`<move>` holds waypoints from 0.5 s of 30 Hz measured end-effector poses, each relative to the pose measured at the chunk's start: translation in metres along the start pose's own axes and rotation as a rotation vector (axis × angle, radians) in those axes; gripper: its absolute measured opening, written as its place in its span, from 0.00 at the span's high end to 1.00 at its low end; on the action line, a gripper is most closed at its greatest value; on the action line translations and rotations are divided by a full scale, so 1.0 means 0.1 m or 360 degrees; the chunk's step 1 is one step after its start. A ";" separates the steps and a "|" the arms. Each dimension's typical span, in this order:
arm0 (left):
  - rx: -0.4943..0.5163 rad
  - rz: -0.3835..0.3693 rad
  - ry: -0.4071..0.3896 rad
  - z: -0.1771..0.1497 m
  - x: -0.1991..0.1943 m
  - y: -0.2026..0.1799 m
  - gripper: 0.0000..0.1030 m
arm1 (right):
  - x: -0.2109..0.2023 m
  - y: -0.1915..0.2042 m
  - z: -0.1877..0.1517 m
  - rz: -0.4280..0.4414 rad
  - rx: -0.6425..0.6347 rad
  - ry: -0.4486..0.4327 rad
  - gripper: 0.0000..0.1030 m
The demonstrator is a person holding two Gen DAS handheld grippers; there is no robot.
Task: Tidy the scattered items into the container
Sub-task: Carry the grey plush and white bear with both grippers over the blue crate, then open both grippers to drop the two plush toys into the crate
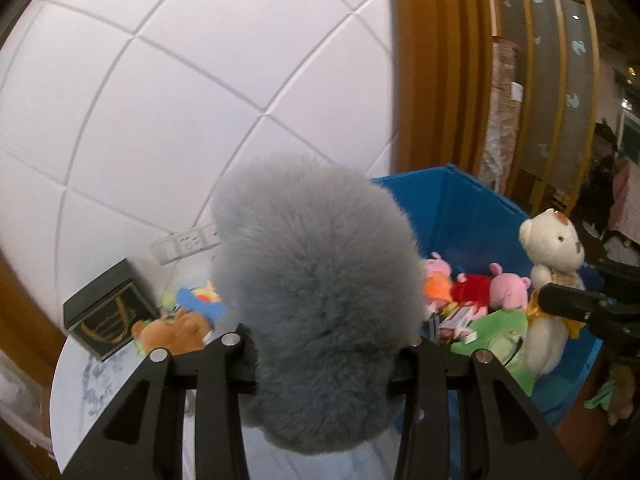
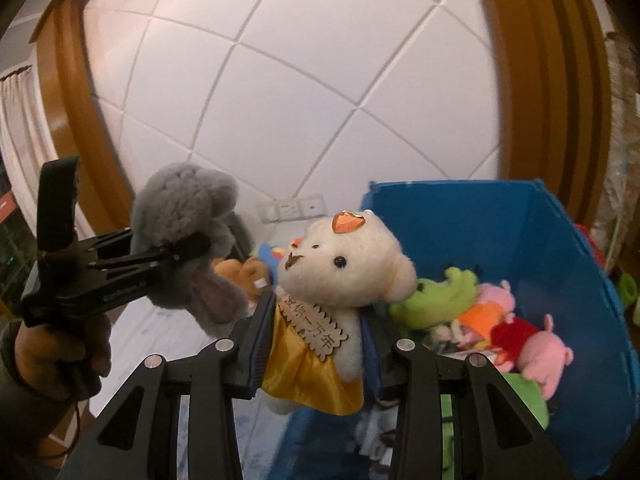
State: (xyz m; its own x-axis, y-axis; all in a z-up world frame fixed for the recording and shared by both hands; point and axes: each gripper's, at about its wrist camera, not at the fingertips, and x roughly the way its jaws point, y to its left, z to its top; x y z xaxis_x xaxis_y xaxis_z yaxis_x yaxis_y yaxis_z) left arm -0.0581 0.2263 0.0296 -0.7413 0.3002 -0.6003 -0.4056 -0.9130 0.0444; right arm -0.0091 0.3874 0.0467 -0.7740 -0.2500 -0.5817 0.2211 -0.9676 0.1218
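Grey plush toy (image 1: 320, 292) above pale tabletop (image 1: 100, 392), white panelled wall (image 1: 200, 92) behind.

White marbled table (image 1: 100, 384) bears blue bin (image 1: 472, 216), black box (image 1: 106, 308) (tilted), brown plush (image 1: 176, 330).

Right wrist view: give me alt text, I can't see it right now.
The right gripper clamps a white teddy bear in a yellow skirt beside the blue bin of plush toys. At left, the left gripper holds a grey fluffy toy.
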 end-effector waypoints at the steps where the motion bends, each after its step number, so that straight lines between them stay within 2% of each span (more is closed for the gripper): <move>1: 0.0015 -0.0018 -0.0002 0.05 0.03 -0.08 0.63 | -0.02 -0.07 0.00 -0.0014 0.0016 -0.0004 0.63; 15: 0.0204 -0.0266 0.0036 0.40 0.44 -1.04 0.63 | -0.21 -1.03 -0.08 -0.0227 0.0219 -0.0024 0.63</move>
State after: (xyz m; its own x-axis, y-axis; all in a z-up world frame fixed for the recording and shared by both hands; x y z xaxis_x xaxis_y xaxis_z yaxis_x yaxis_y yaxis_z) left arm -0.0698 0.3460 0.0307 -0.6464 0.4365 -0.6257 -0.5874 -0.8082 0.0430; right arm -0.0105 0.4924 0.0404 -0.8008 -0.1096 -0.5887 0.0261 -0.9886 0.1486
